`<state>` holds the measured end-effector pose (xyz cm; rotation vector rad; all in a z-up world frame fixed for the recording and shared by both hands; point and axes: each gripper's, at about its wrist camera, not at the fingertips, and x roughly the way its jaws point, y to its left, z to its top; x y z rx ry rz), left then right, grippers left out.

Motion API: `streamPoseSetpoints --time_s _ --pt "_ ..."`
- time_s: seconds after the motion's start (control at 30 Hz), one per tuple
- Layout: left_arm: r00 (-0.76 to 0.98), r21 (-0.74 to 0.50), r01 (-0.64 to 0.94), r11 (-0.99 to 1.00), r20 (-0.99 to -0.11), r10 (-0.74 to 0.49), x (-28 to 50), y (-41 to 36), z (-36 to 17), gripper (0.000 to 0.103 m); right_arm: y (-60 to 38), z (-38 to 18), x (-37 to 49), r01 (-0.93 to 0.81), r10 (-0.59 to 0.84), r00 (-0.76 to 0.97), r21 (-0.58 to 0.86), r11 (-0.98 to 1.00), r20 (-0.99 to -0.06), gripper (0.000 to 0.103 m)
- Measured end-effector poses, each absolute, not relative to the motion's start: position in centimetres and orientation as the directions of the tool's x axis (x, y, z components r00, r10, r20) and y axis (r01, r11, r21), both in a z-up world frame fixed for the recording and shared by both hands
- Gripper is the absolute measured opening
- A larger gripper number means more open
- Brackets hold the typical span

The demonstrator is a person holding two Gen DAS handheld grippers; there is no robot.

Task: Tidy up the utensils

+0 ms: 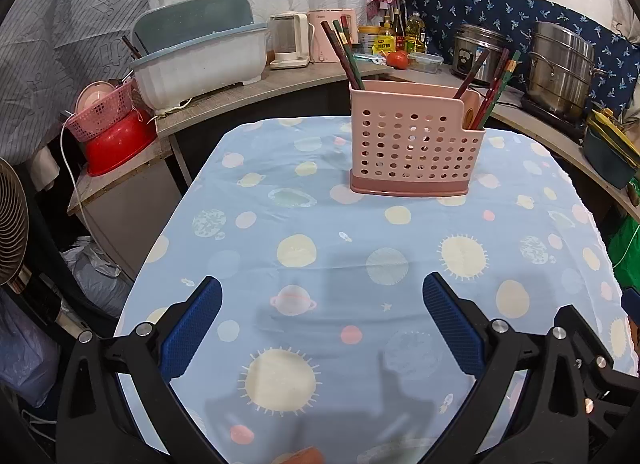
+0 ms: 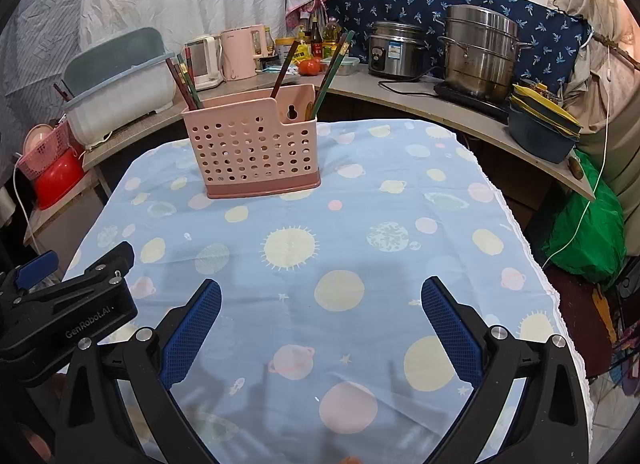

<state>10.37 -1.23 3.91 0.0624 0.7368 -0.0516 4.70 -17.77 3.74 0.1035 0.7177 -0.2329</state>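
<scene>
The pink perforated utensil holder (image 1: 416,139) stands upright at the far end of the planet-print tablecloth (image 1: 320,256), well ahead of both grippers. Chopsticks (image 1: 346,55) lean out of its left and right compartments. The left gripper (image 1: 322,296) and right gripper (image 2: 320,296) hover over bare cloth, jaws spread wide, holding nothing. Behind, a curved counter carries a kettle (image 2: 206,59), a tomato (image 2: 310,67) and a steel steamer pot (image 2: 478,51).
</scene>
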Motion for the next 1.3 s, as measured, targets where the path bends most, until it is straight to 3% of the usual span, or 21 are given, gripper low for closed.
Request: streamPoseSetpoints --time_s 1.3 --pt "0.728 0.069 0.067 0.995 -0.686 -0.002 10.30 -1.73 3.58 0.096 -17.78 3.38 4.77 0.244 -0.182 0.717 -0.001 0.970 -0.673 0.097"
